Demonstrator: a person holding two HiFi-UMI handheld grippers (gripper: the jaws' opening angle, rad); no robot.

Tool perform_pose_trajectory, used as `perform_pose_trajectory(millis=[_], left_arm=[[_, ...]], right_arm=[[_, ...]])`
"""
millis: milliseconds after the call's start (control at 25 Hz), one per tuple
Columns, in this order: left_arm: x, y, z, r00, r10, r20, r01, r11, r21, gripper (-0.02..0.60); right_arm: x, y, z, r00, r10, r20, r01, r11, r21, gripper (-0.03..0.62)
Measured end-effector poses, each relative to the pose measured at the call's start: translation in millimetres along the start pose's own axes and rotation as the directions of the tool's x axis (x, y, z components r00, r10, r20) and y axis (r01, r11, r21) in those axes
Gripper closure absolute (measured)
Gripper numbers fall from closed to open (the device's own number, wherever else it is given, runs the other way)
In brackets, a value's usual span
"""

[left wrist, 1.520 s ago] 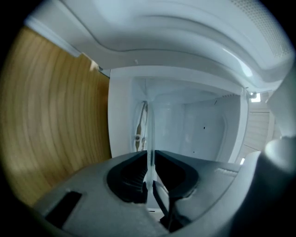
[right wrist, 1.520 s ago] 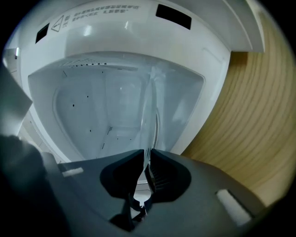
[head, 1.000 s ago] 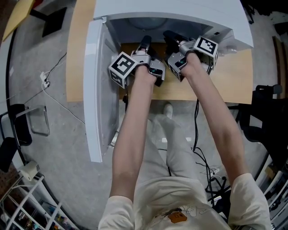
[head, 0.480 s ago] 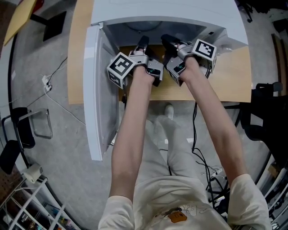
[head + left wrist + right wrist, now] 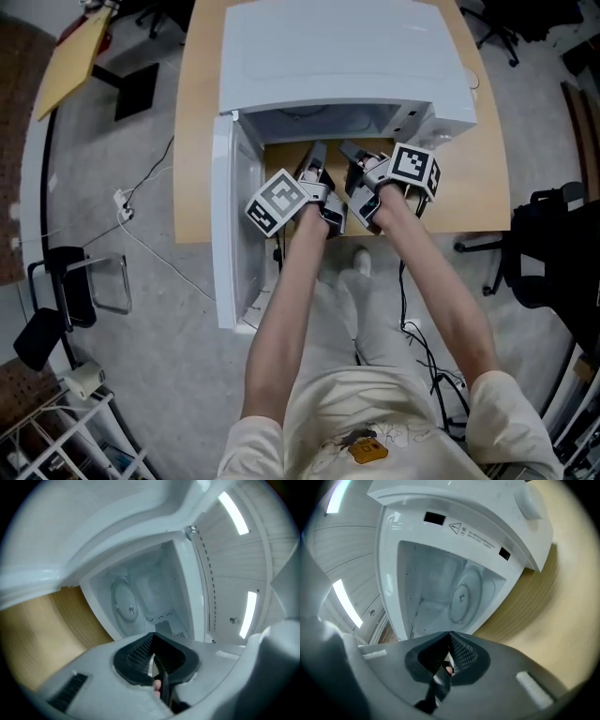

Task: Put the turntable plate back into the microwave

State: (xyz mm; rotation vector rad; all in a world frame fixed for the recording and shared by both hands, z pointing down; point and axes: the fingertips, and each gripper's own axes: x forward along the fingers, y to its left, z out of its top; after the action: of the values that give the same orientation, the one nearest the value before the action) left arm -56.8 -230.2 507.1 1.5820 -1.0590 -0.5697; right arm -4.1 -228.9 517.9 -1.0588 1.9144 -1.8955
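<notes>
White microwave (image 5: 347, 56) on a wooden table (image 5: 192, 141), with its door (image 5: 234, 234) swung open.

Head view: the left gripper (image 5: 317, 157) and right gripper (image 5: 353, 155) sit side by side just outside the opening. The plate is not visible here.

Left gripper view: the jaws are clenched with nothing between them. The turntable plate (image 5: 124, 604) lies on the cavity floor, well ahead of the tips.

Right gripper view: the jaws are pressed together and empty, and the plate is in the same spot inside.

Judgement: placement looks done. Draw both tools straight out, clear of the door, then check that the plate sits flat.
</notes>
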Motion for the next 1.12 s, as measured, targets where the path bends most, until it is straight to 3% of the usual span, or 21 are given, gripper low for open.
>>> perform_pose_trajectory(millis=[120, 240, 400, 560, 720, 800, 880, 1000, 1120], left_arm=[[-16.0, -24.9, -11.4, 0.998, 0.038, -0.044, -0.028, 0.980, 0.199, 0.588], [-31.0, -50.0, -26.9, 0.994, 0.066, -0.091, -0.026, 0.922, 0.386, 0.588], [-69.9, -77.4, -68.4, 0.979, 0.113, -0.168, -0.009, 0.852, 0.523, 0.588], [-99.4, -93.4, -93.7, 0.965, 0.139, -0.224, 0.015, 0.818, 0.575, 0.586], [-122.5, -86.2, -114.7, 0.952, 0.156, -0.262, 0.032, 0.804, 0.594, 0.586], [-134.6, -70.2, -121.9, 0.943, 0.196, -0.267, 0.002, 0.803, 0.596, 0.586], [-140.8, -57.1, -123.1, 0.936, 0.226, -0.270, -0.024, 0.806, 0.591, 0.586], [-146.6, -48.6, -117.4, 0.933, 0.258, -0.251, -0.033, 0.756, 0.654, 0.586], [-147.8, -44.9, -117.0, 0.930, 0.269, -0.251, -0.037, 0.747, 0.663, 0.586]], right_arm=[[-19.6, 14.0, -7.9, 1.000, -0.006, -0.010, 0.006, 0.998, -0.070, 0.588], [-39.2, 25.1, -16.2, 1.000, -0.018, -0.011, 0.017, 0.990, -0.141, 0.586], [-78.2, 24.9, -36.4, 0.996, -0.086, 0.008, 0.085, 0.966, -0.244, 0.588], [-107.0, 30.2, -61.5, 0.990, -0.142, -0.006, 0.129, 0.914, -0.384, 0.588], [-129.0, 23.7, -83.8, 0.970, -0.239, 0.044, 0.212, 0.745, -0.632, 0.589], [-135.6, 19.8, -94.5, 0.963, -0.259, 0.077, 0.239, 0.686, -0.687, 0.589], [-139.0, 15.2, -104.6, 0.960, -0.266, 0.091, 0.251, 0.666, -0.702, 0.588], [-143.4, 6.5, -118.0, 0.957, -0.278, 0.086, 0.258, 0.671, -0.695, 0.589], [-142.4, 0.2, -116.8, 0.954, -0.289, 0.081, 0.263, 0.674, -0.691, 0.589]])
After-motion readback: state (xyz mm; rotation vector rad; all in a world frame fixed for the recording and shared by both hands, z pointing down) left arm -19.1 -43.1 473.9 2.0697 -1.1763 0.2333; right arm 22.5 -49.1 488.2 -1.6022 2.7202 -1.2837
